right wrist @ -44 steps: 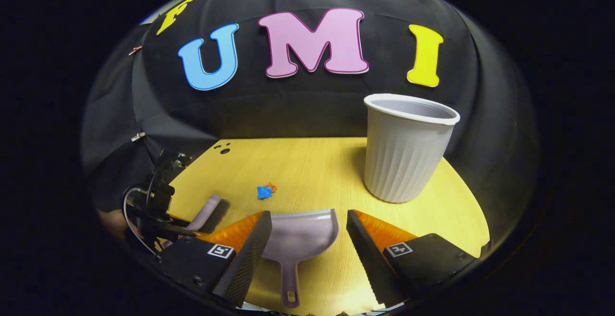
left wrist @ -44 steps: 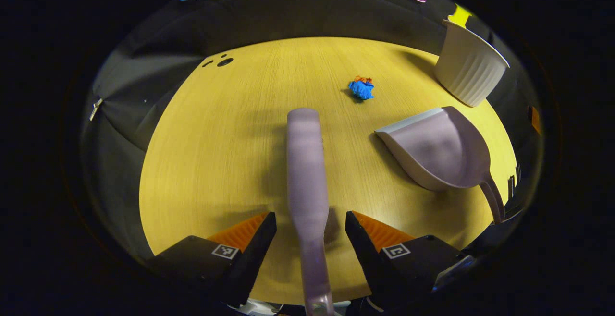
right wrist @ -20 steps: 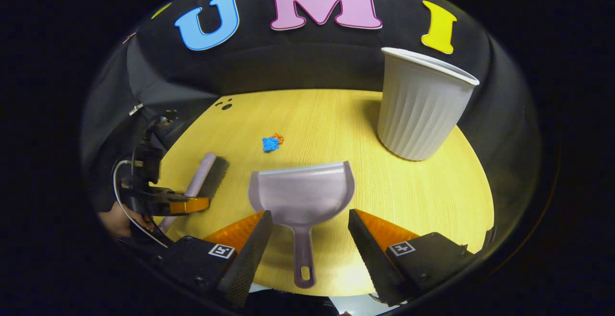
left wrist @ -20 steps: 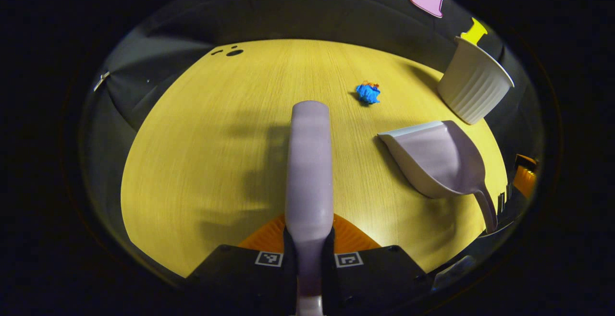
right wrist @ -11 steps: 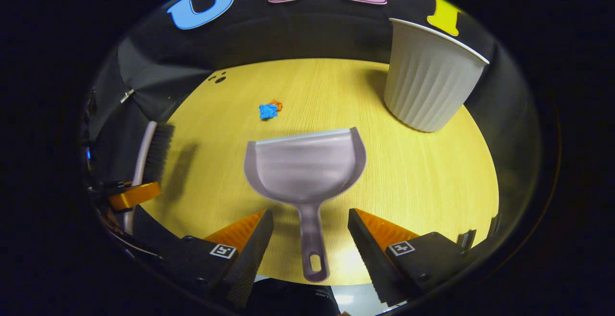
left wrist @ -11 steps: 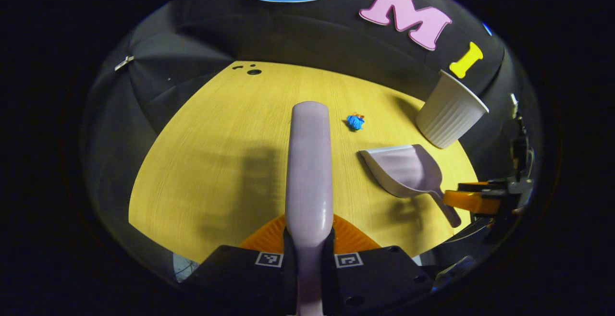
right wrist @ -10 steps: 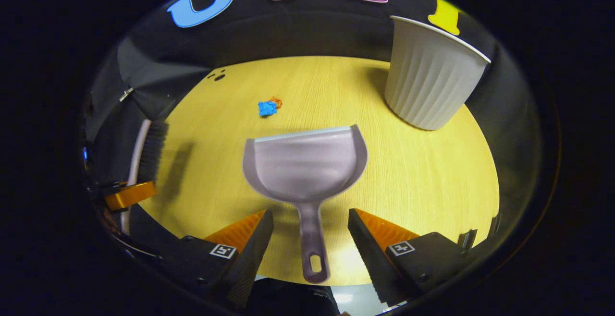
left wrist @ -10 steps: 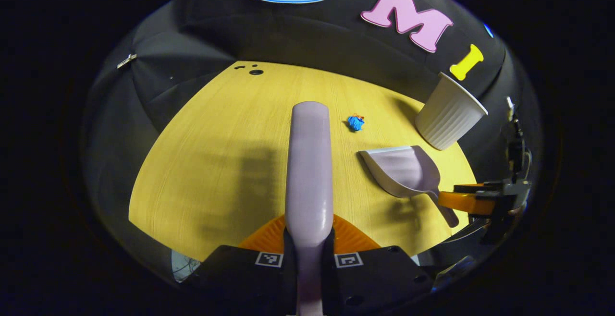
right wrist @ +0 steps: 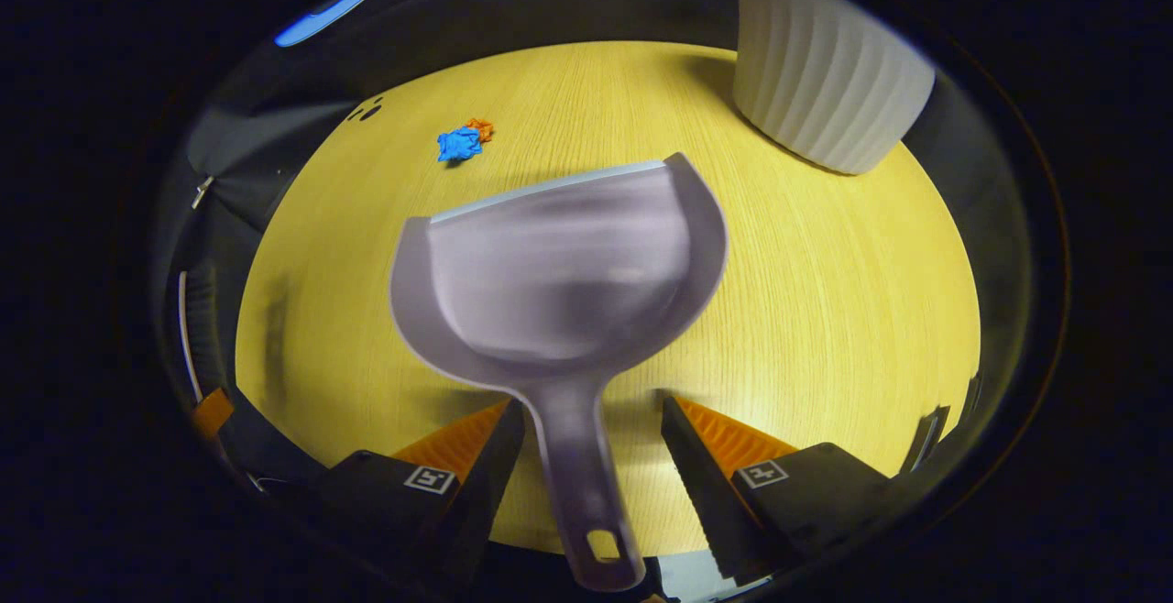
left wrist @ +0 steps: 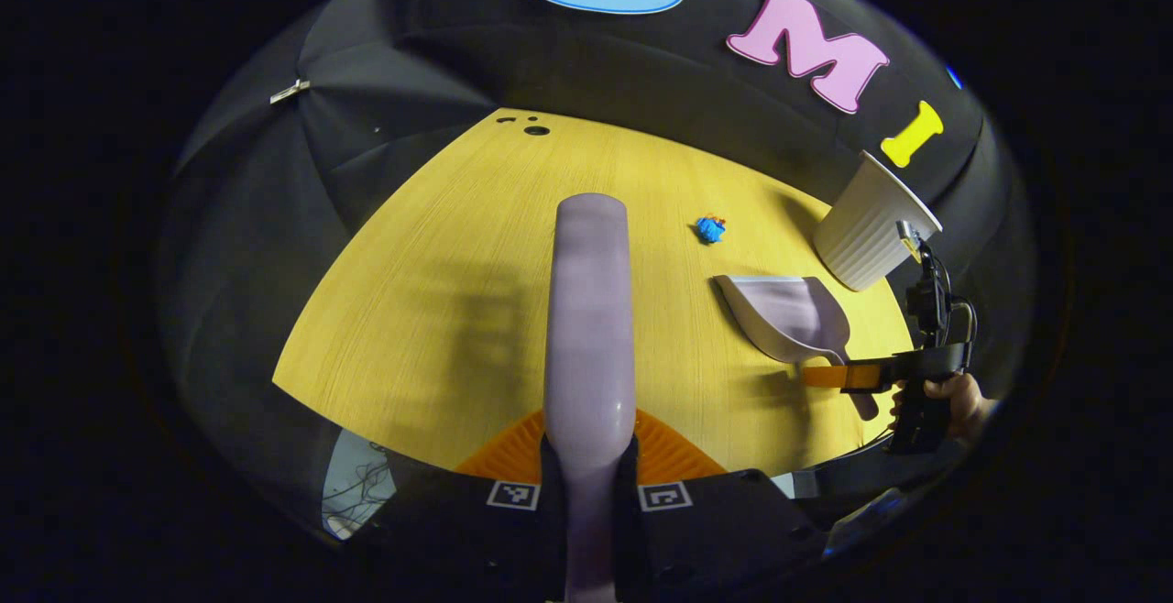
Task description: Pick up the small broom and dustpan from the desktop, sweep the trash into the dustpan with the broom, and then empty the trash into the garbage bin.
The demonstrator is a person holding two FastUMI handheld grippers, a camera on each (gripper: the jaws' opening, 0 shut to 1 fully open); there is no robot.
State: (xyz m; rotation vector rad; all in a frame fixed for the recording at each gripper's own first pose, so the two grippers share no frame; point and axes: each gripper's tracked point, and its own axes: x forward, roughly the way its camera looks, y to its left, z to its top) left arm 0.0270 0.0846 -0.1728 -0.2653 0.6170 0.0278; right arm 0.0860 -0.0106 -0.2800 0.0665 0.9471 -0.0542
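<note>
While we look along the left gripper [left wrist: 588, 456] in the left gripper view, we see its two fingers pressed in against the handle of the small broom [left wrist: 589, 328], which runs straight out from them above the yellow desktop [left wrist: 440, 291]. Both fingers bear on the handle, so the grip is closed on it. Farther off to the right in that view we see the right gripper [left wrist: 838, 374], held by a hand [left wrist: 953, 397], at the handle end of the dustpan [left wrist: 783, 319].

From the right gripper view, we find the right gripper [right wrist: 591, 438] with its fingers spread wide, one on each side of the dustpan's handle [right wrist: 577, 465]. We see a gap on the right side of the handle; on the left side we cannot tell whether finger and handle touch. The dustpan [right wrist: 559, 282] looks blurred, its open edge pointing away toward the trash [right wrist: 461, 141], a small blue and orange crumpled scrap on the desktop [right wrist: 825, 282] a little beyond that edge and to its left. We see the garbage bin [right wrist: 825, 81], a pale ribbed container, standing at the far right of the desktop, apart from the dustpan. At the left edge of this view we make out the broom's bristles [right wrist: 203, 310]
</note>
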